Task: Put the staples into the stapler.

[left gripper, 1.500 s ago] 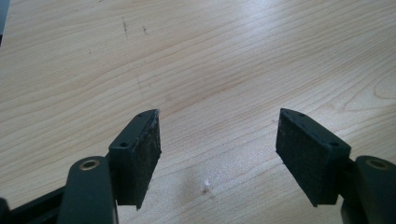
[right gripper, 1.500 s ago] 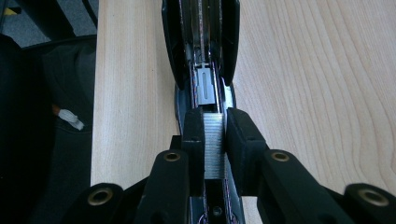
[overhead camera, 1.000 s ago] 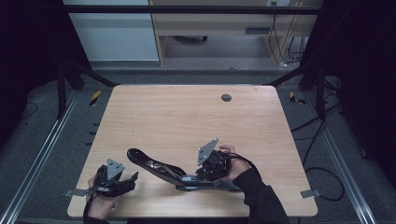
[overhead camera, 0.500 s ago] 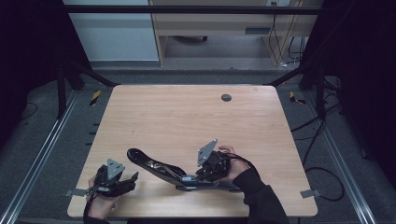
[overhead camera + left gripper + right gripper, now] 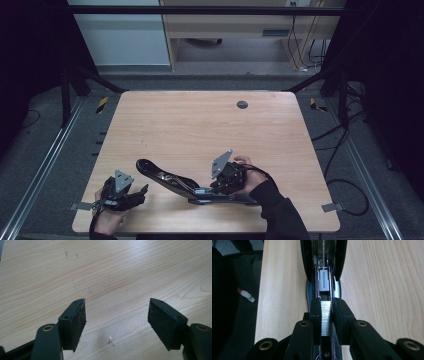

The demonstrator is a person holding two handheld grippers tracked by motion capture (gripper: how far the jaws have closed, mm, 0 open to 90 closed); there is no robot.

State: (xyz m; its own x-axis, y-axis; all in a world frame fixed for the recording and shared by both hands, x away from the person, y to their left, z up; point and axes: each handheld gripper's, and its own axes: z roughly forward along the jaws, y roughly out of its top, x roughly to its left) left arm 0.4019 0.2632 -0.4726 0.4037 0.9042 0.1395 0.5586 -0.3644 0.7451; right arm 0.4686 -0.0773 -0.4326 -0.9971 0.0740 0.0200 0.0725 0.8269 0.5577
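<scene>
Stapler (image 5: 170, 179) lies opened flat at near edge of table (image 5: 200, 125), lid swung out left. Right gripper (image 5: 327, 315) pinches a strip of staples (image 5: 326, 317) over the magazine channel: loading looks underway, strip not seated, lid not closed. Left gripper (image 5: 116, 320) near-left, jaws wide, empty.

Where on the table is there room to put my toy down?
The far half of the table is bare, save a small dark disc. The near edge is crowded: left gripper, opened stapler and right gripper holding staples.
</scene>
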